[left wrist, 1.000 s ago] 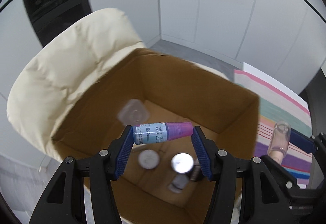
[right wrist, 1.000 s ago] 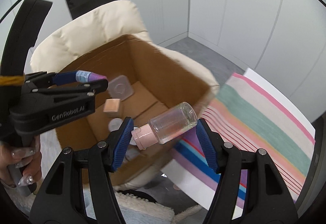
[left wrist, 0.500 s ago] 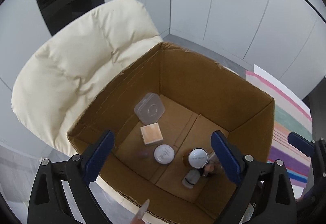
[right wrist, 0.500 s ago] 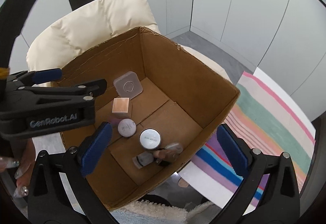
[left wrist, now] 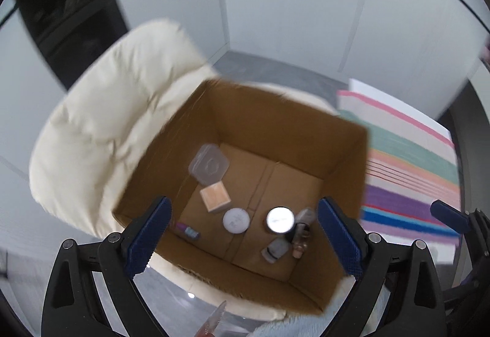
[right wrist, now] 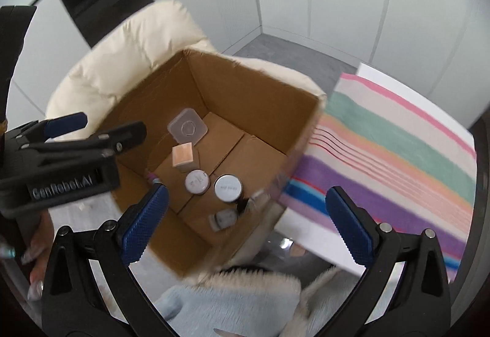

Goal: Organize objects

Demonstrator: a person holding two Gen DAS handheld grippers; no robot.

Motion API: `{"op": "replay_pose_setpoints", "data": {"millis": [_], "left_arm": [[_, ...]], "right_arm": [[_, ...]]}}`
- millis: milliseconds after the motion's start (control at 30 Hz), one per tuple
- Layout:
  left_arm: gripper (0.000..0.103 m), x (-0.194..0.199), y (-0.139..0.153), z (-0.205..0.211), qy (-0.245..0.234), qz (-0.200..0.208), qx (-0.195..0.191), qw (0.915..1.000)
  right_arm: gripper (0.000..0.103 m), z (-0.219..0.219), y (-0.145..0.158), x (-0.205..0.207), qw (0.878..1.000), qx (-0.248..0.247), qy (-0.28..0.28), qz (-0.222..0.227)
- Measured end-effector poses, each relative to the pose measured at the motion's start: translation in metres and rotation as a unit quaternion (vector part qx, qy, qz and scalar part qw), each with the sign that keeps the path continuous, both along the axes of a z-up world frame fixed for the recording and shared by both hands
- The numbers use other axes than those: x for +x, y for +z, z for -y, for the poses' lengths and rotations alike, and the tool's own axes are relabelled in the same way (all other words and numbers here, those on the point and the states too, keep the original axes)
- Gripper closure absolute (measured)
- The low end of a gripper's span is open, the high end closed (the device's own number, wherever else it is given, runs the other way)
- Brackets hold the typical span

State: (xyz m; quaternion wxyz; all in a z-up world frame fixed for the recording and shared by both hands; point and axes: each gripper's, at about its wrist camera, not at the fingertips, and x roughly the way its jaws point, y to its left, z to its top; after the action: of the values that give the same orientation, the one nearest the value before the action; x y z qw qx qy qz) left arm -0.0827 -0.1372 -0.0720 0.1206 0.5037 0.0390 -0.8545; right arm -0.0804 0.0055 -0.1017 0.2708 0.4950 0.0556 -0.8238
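Both hand-held grippers now hang spread and empty above an open cardboard box (left wrist: 214, 110) that sits on a cream padded chair (left wrist: 101, 128).

A second ago the left hand-held gripper (left wrist: 242, 232) pinched a small blue vial with a pink cap, and the right hand-held gripper (right wrist: 245, 223) pinched a clear glass bottle with a pink cap. Both sets of jaws have just been opening, with nothing left between them.

The vial (left wrist: 187, 230) now lies on the box floor near the left wall. The glass bottle (left wrist: 301, 232) appears to lie among the items at the right, beside a silver-lidded jar (left wrist: 279, 220), though blur makes this uncertain. A white-lidded jar (left wrist: 235, 220), a small wooden block (left wrist: 215, 196) and a clear plastic case (left wrist: 209, 164) also rest inside.

Two more objects seem put away, leaving both hand-held grippers free to fetch others.
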Motion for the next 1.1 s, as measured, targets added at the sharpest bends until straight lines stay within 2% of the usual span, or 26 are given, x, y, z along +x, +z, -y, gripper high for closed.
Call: {"op": "replay_pose_setpoints", "data": {"millis": [67,200,300,367,433,667,1100], "left_arm": [[0.002,0.007,0.021,-0.014,-0.027,0.008,0.003,0.9996],[0.002,0.020,0.049,-0.037,-0.051,0.039,0.010,0.9979],[0.002,0.032,0.058,-0.051,-0.067,0.065,0.039,0.9949],[0.002,0.042,0.064,-0.063,-0.075,0.066,0.029,0.9946],[0.002,0.050,0.071,-0.073,-0.079,0.058,0.010,0.9951],[0.002,0.067,0.087,-0.096,-0.103,0.044,-0.006,0.9937],[0.002,0.068,0.083,-0.106,-0.115,0.054,-0.009,0.9919]], "right_arm": [[0.000,-0.023,0.018,0.012,1.000,-0.009,-0.028,0.002],[0.000,-0.077,0.053,0.040,0.992,-0.018,-0.124,0.029],[0.000,-0.103,0.075,0.062,0.984,-0.010,-0.176,0.014],[0.000,-0.110,0.083,0.070,0.981,0.015,-0.195,0.003],[0.000,-0.114,0.086,0.076,0.980,0.031,-0.197,0.001],[0.000,-0.126,0.082,0.080,0.979,0.016,-0.201,0.031],[0.000,-0.130,0.092,0.089,0.978,0.025,-0.209,0.011]]}}
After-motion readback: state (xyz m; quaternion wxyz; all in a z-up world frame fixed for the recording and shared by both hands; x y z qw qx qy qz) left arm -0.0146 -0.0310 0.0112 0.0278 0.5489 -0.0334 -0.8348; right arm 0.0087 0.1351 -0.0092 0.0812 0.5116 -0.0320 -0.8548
